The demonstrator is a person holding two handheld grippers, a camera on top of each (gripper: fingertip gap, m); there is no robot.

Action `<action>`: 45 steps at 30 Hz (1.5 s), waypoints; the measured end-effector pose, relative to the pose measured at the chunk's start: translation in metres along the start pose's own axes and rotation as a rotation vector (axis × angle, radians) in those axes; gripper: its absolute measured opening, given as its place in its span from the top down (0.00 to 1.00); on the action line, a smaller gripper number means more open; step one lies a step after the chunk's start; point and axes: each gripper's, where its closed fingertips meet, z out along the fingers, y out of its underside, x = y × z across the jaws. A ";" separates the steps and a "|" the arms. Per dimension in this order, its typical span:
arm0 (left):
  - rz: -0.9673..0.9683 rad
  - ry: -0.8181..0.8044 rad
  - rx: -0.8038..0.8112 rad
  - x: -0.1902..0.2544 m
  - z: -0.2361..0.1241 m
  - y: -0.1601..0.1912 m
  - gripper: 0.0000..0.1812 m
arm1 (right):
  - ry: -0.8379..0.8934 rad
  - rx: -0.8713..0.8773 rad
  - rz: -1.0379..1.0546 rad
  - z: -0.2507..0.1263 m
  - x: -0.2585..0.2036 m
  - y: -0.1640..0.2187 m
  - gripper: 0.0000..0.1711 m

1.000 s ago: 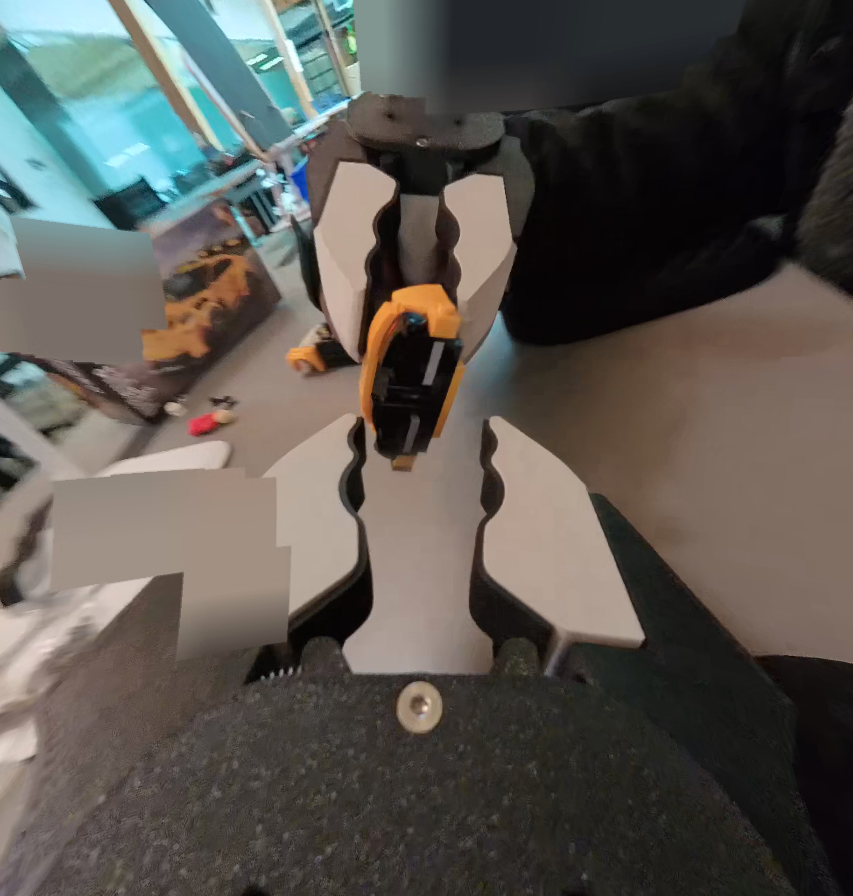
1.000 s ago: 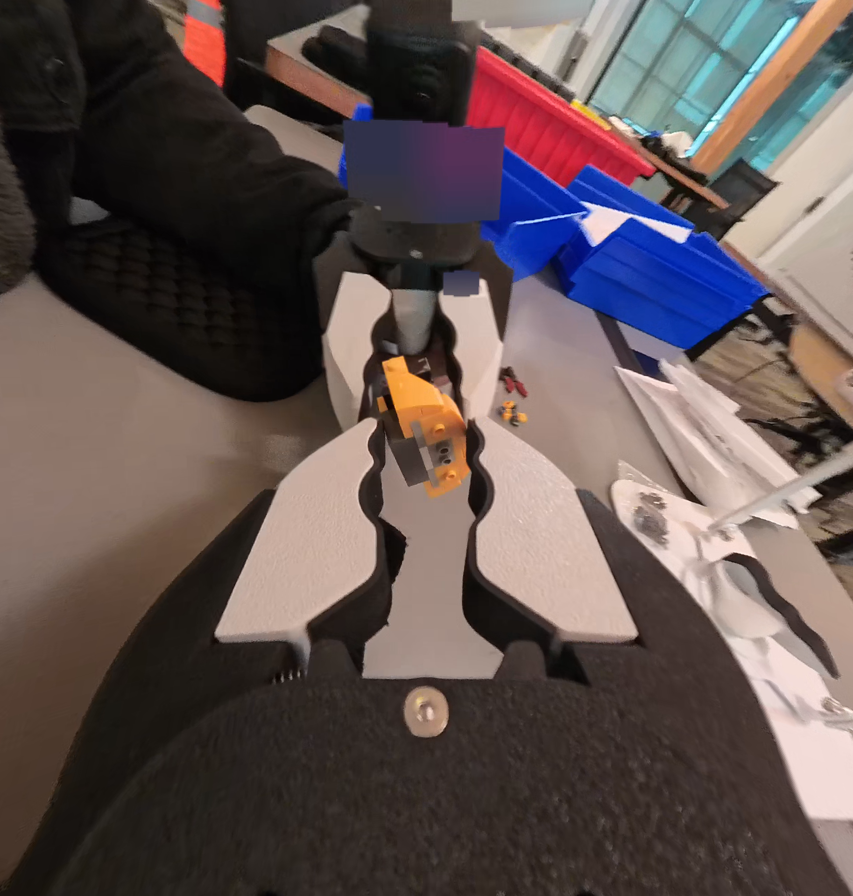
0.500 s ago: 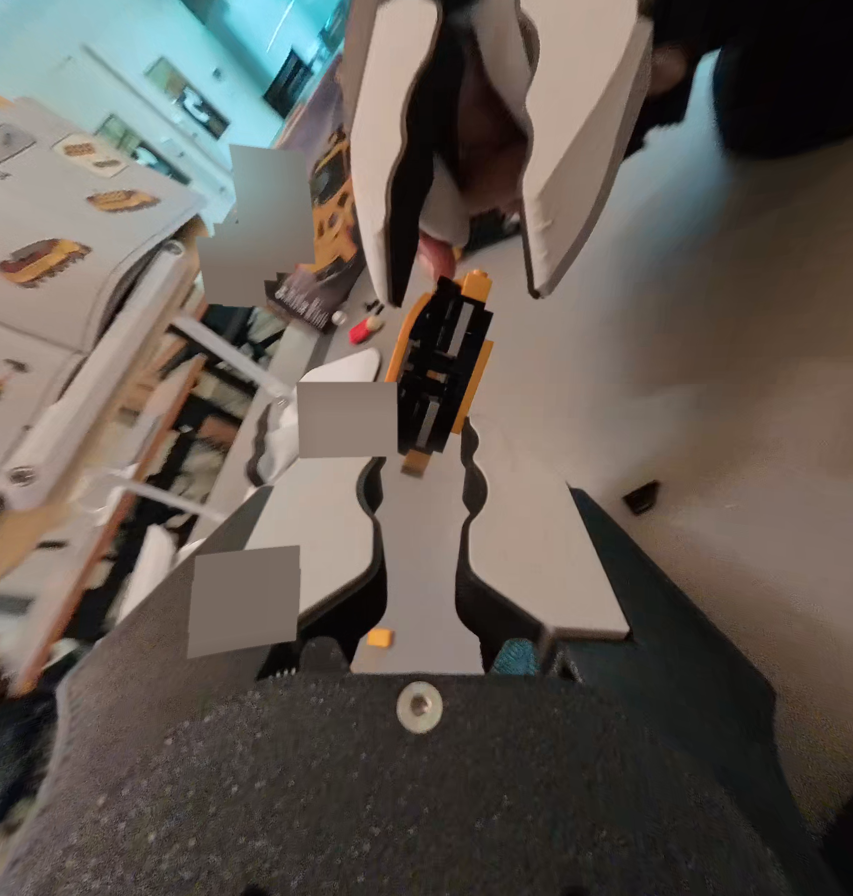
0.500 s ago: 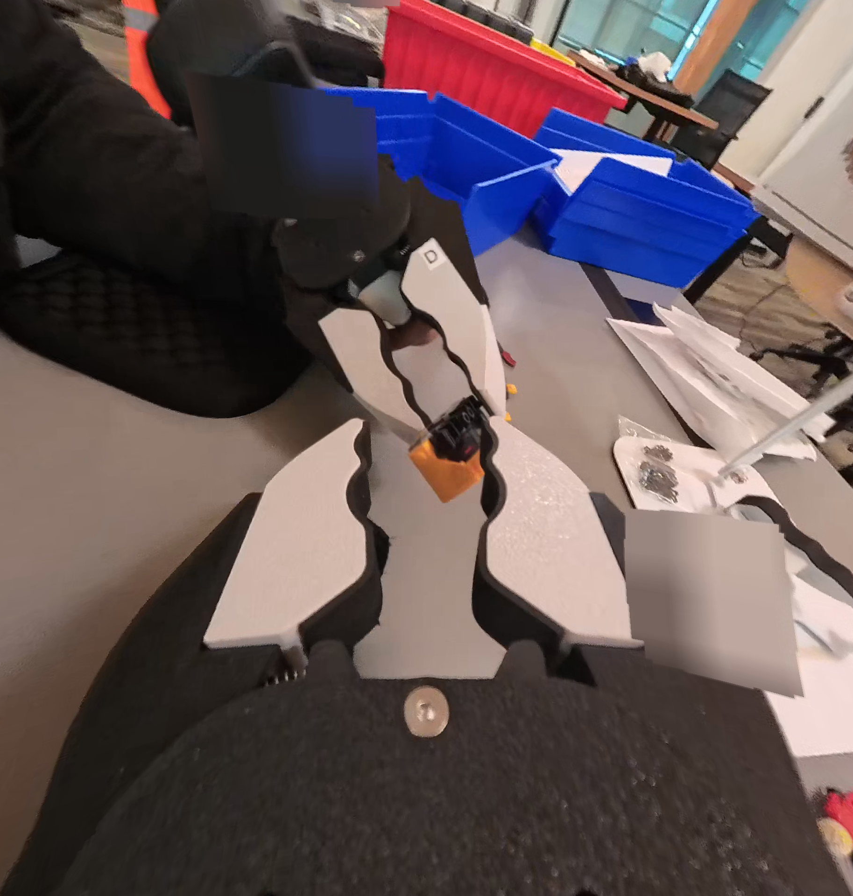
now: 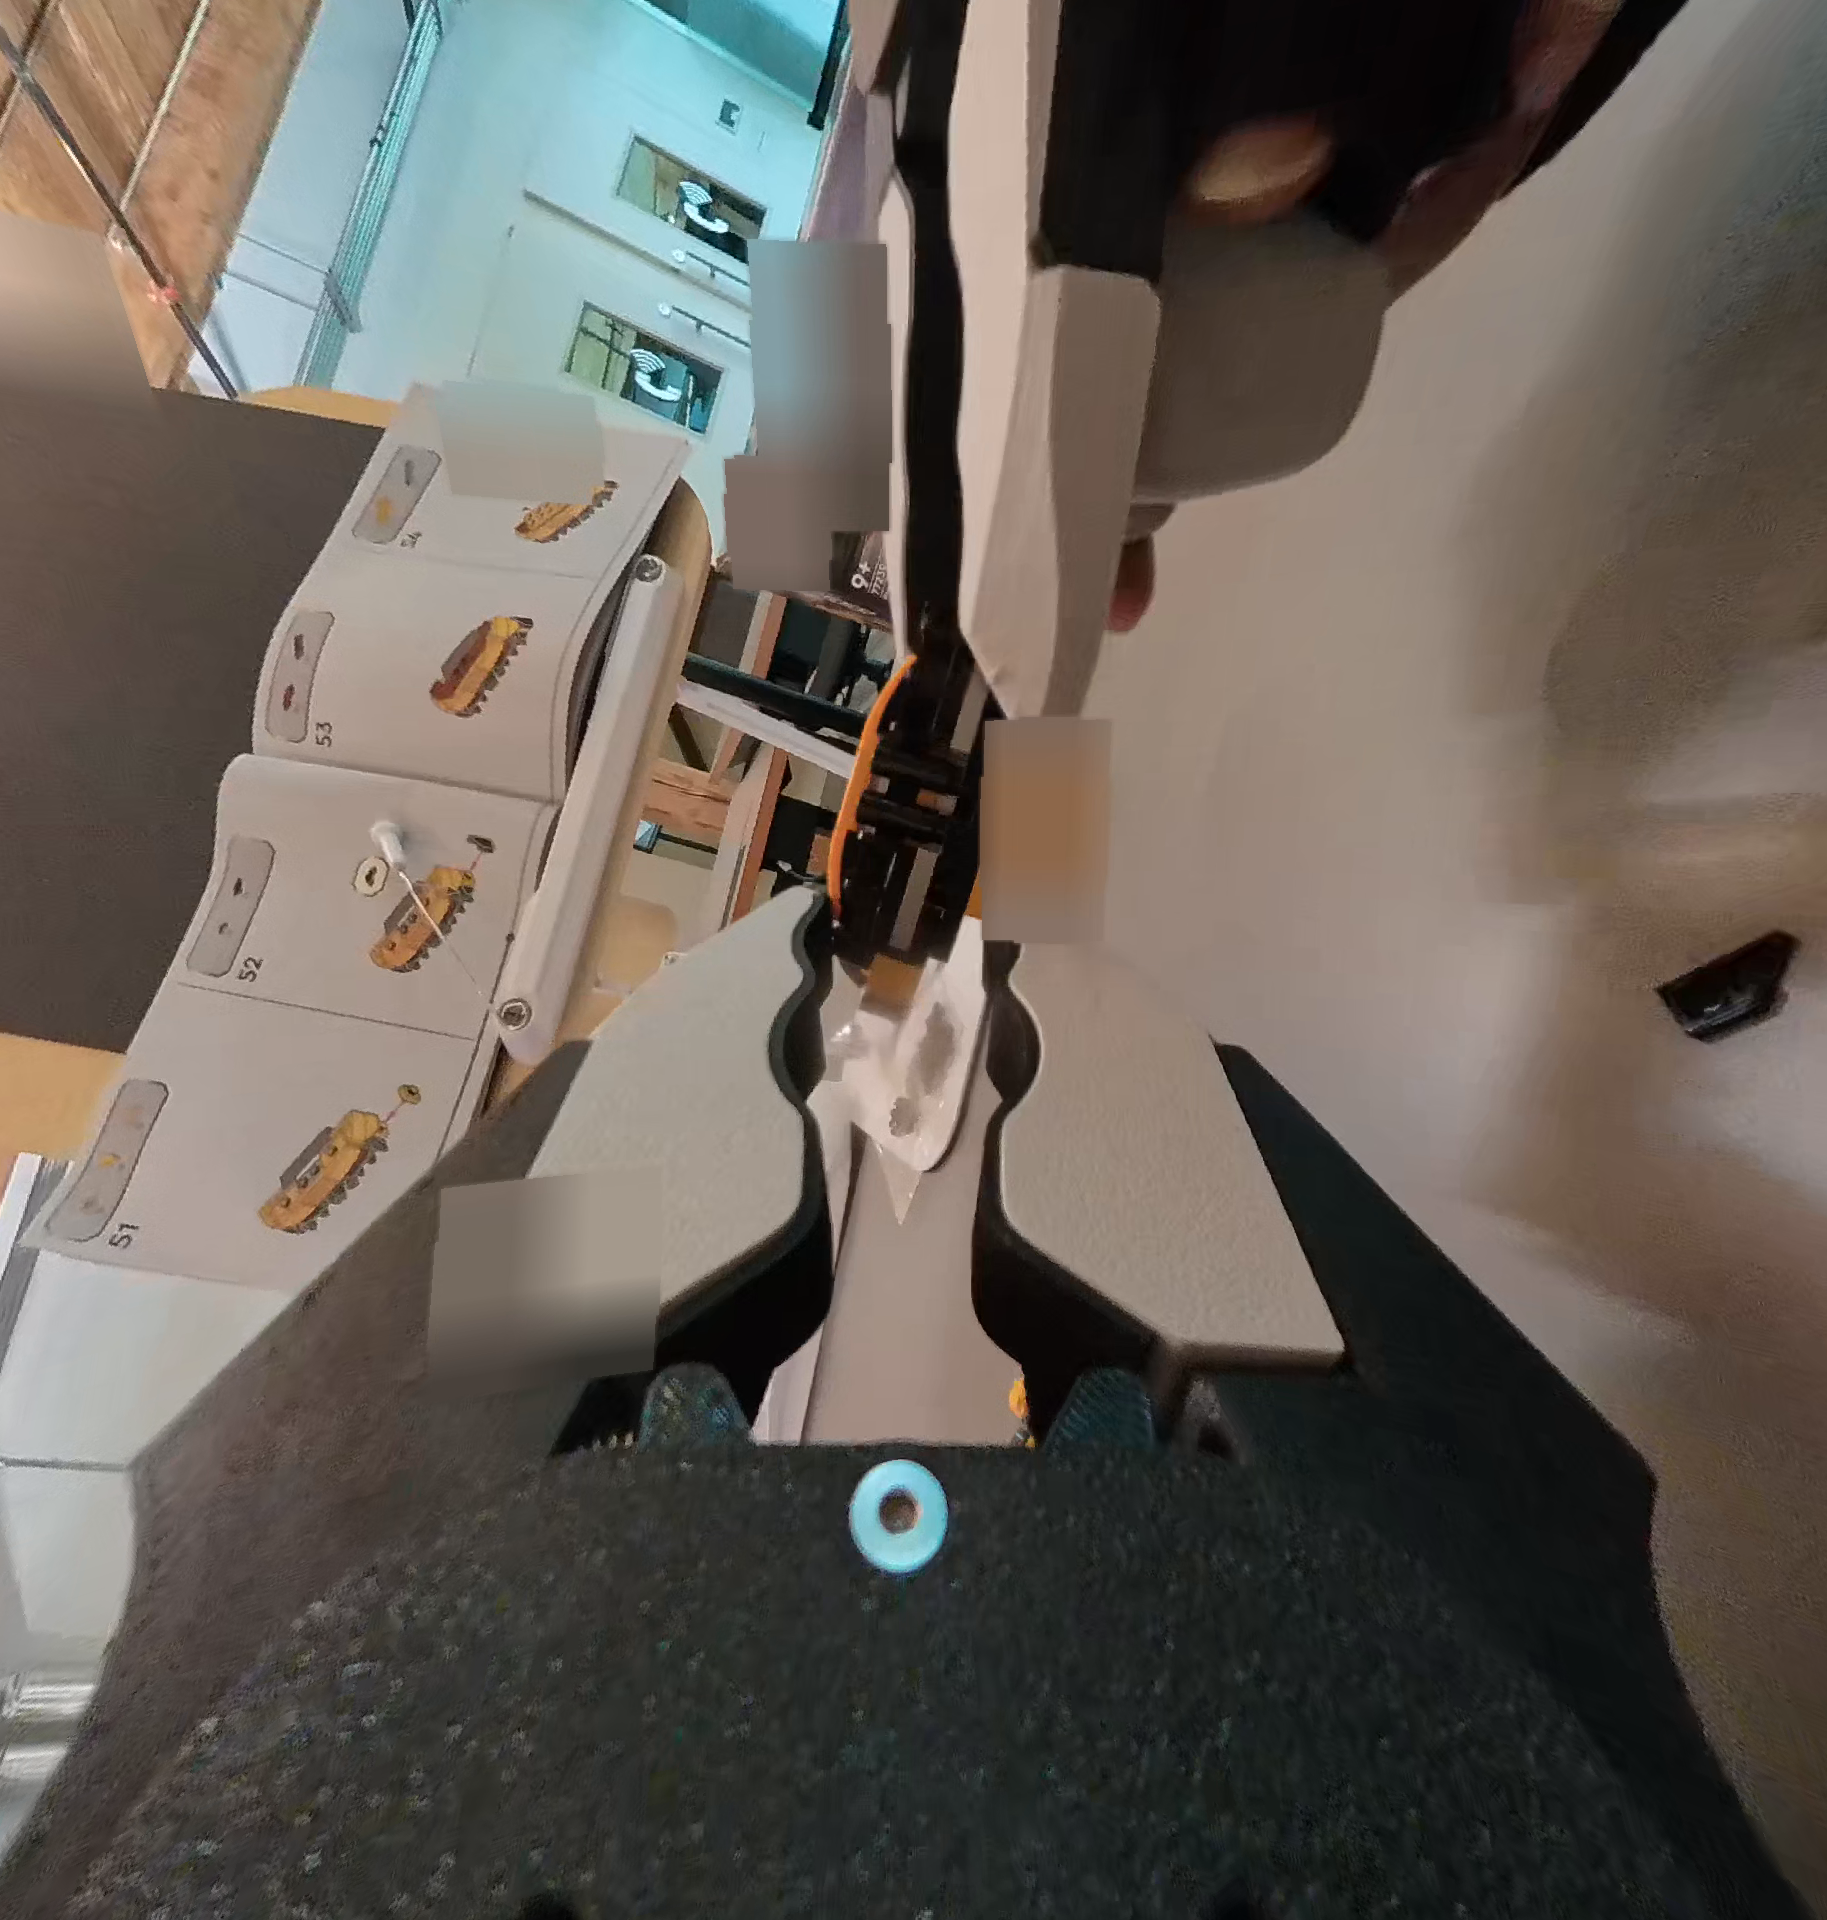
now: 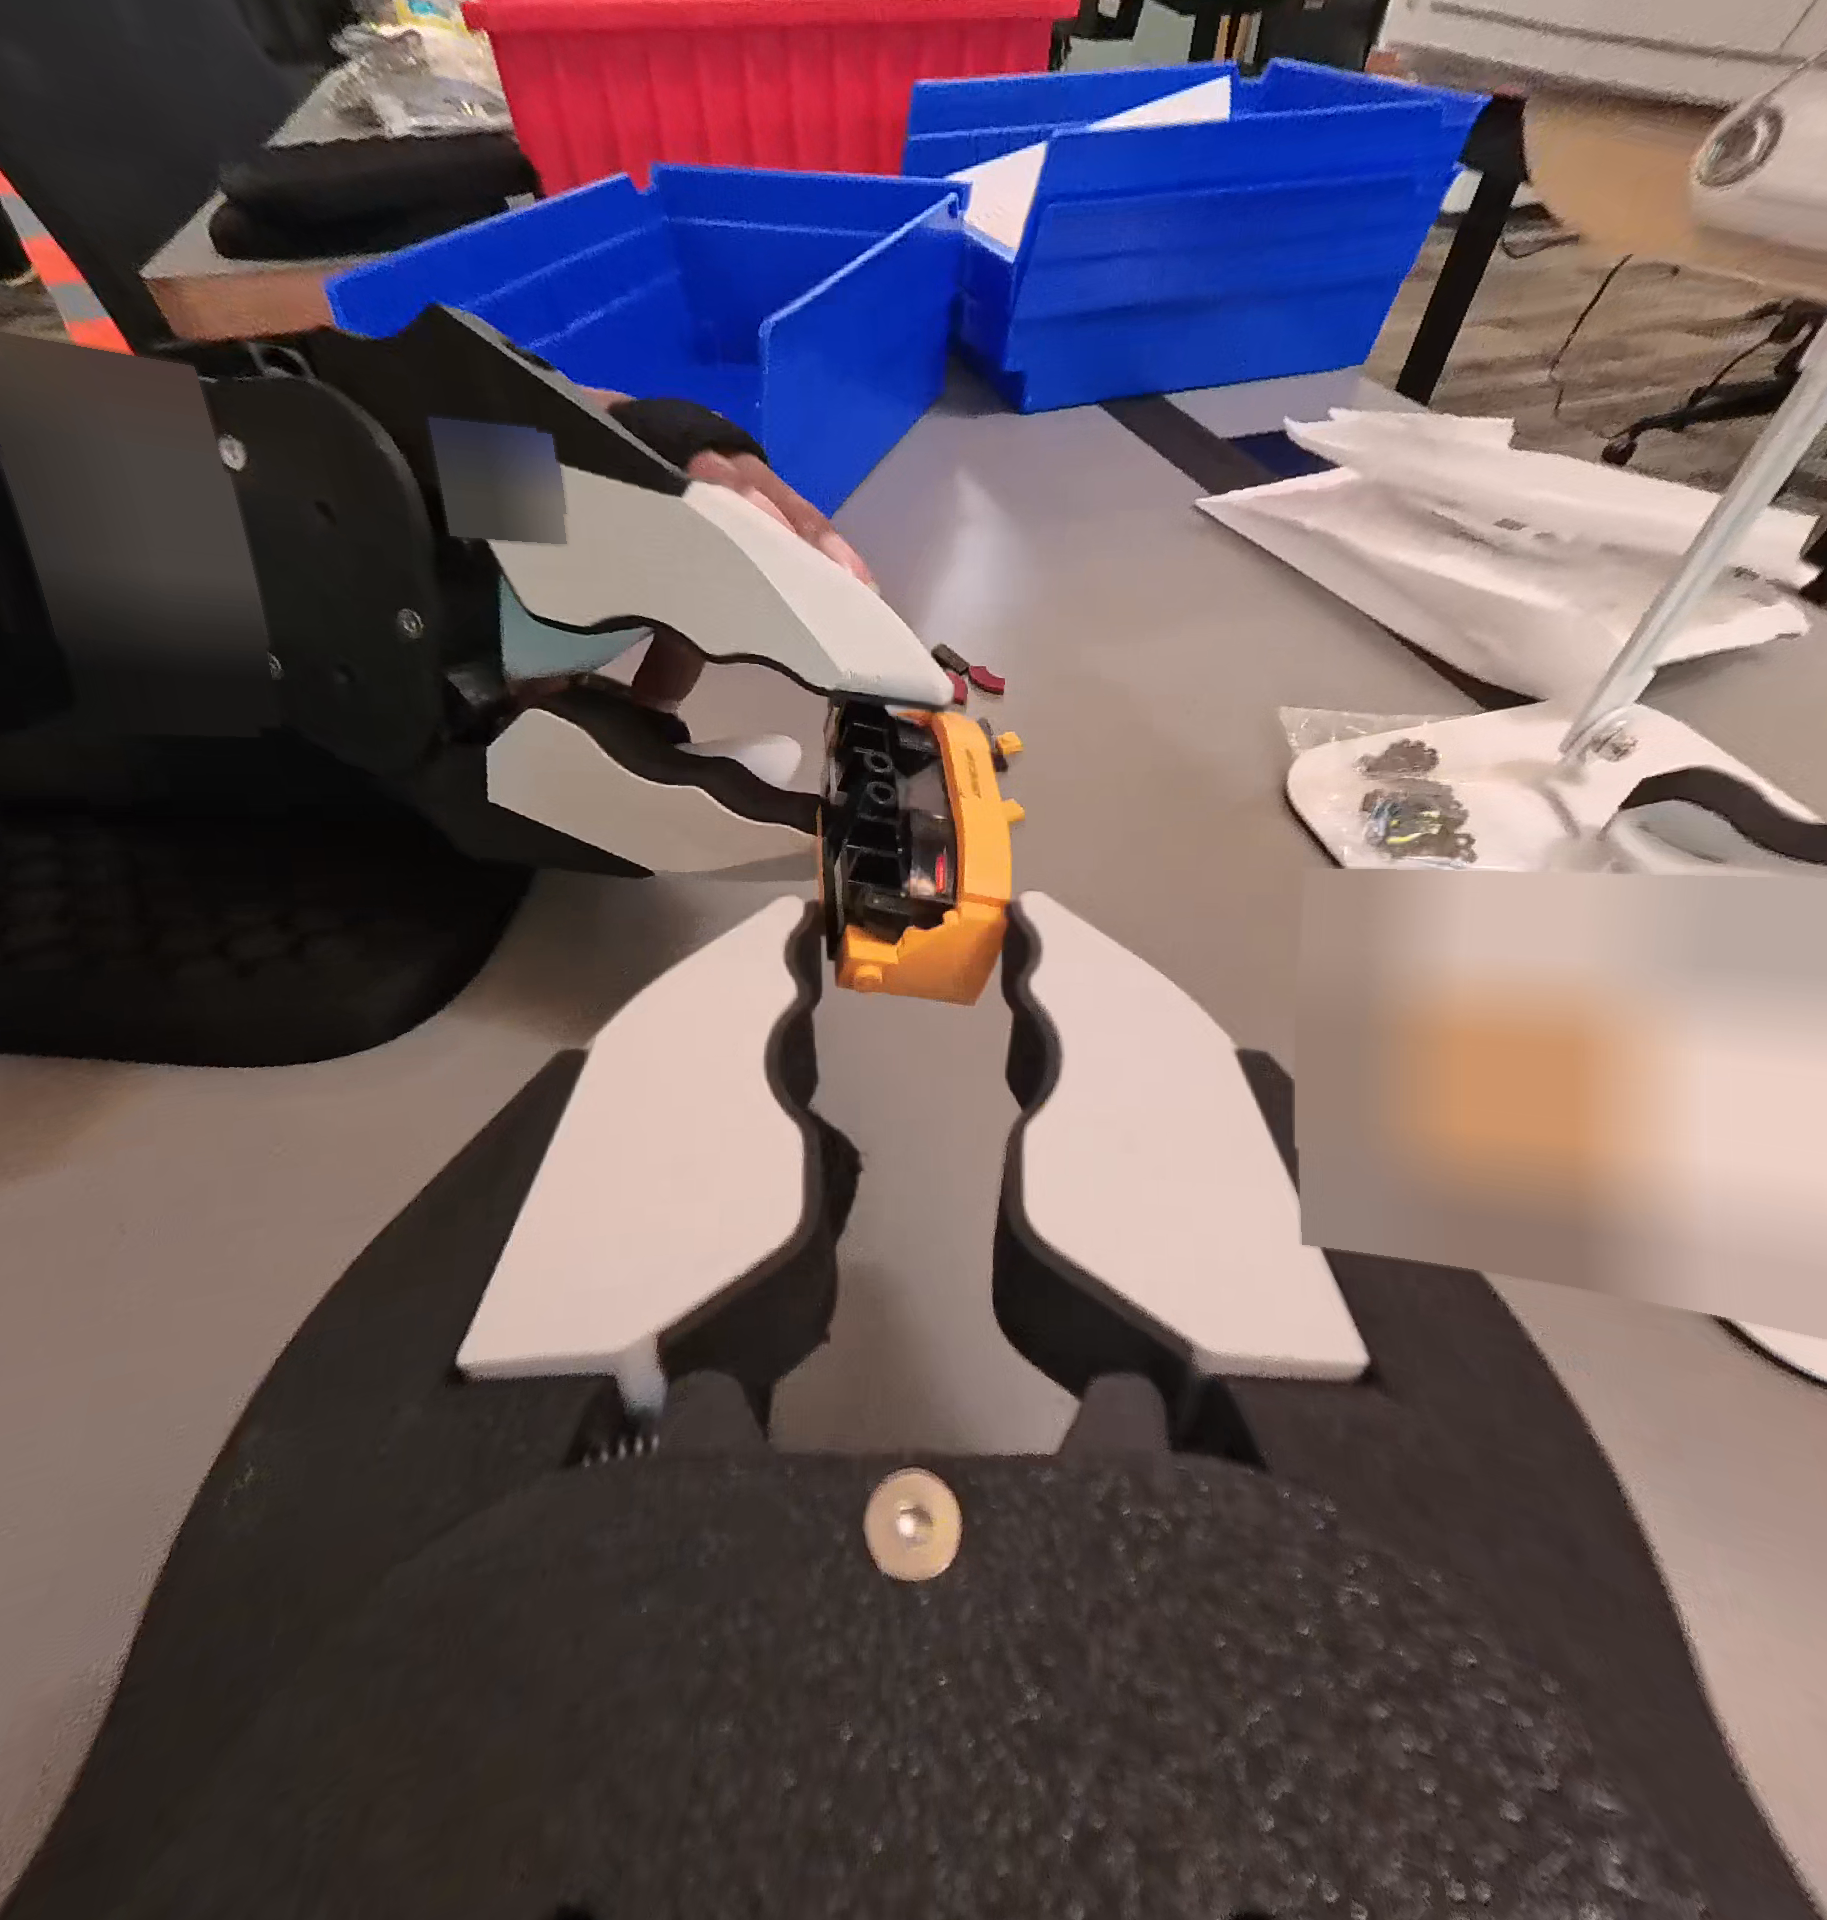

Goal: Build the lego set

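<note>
1. lego model [image 6: 914,862], a small orange and black half-built vehicle, hangs in the air above the grey table [image 6: 1096,623], caught between two hand-held grippers.
2. left gripper [image 6: 878,758], coming in from the left side of the right wrist view, has its jaws pinching the top and black underside of the model, one jaw above and one below.
3. right gripper [image 6: 909,956] has its jaws spread about as wide as the model's orange end, which sits right at their tips; i cannot tell whether they press it or only touch it.
4. in the left wrist view the model [image 5: 904,821] stands just beyond the left gripper's jaw tips, with the other gripper's white fingers [image 5: 1034,468] reaching down onto it from above.
5. risk, as a judgement: the left jaws hold only by a narrow edge, so if the two grippers push or twist unevenly the model may swivel out or drop to the table.
6. risk: squeezing across loosely joined bricks could pop parts off.
7. a small black piece [image 5: 1724,982] lies on the table well to the right of the left jaws, and red and orange loose bits [image 6: 976,681] lie just beyond the model; a falling model could scatter them.
8. blue bins [image 6: 992,260] stand far beyond both jaws.
</note>
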 end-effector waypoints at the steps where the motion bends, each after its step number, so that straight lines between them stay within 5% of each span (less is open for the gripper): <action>1: -0.013 0.005 0.008 0.000 0.000 0.000 0.85 | 0.002 0.007 -0.028 -0.001 -0.001 -0.001 0.81; 11: -0.478 0.351 0.159 0.032 0.001 -0.004 0.73 | 0.220 -0.155 -0.621 -0.006 0.010 0.014 0.82; 23: -0.262 0.341 0.116 0.047 0.003 -0.001 0.72 | 0.229 -0.357 -1.005 0.006 -0.012 0.032 0.82; 26: -0.204 0.341 0.133 0.050 0.000 -0.005 0.81 | 0.222 -0.348 -1.013 0.009 -0.018 0.030 0.82; 38: -0.505 0.299 0.325 0.016 -0.011 -0.017 0.84 | 0.150 -0.033 -0.647 -0.005 -0.021 -0.010 0.80; 45: -0.509 0.305 0.353 0.016 -0.013 -0.022 0.84 | 0.121 -0.008 -0.633 -0.004 -0.027 -0.012 0.80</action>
